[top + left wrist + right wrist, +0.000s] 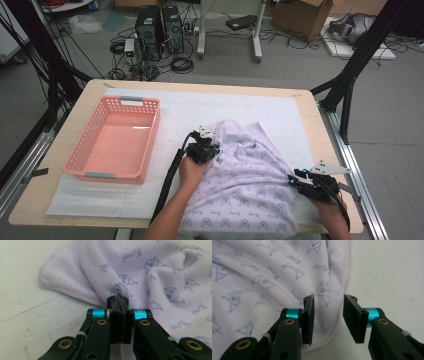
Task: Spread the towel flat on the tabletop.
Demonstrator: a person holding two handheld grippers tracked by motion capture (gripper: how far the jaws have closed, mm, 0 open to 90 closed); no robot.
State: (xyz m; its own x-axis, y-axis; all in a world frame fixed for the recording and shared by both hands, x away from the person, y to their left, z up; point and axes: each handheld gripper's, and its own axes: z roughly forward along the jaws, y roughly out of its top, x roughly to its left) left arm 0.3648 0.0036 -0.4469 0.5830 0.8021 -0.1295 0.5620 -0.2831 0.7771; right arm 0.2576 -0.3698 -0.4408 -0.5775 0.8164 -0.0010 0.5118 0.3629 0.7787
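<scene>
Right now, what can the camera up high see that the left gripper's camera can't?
The high view takes in the pink basket, the right gripper with jaws apart at the towel's edge, and the floor's cables and boxes. The left gripper view alone gives the close-up: the left gripper pinched shut on a fold near the stitched hem. Both see the lilac towel on the white mat.
</scene>
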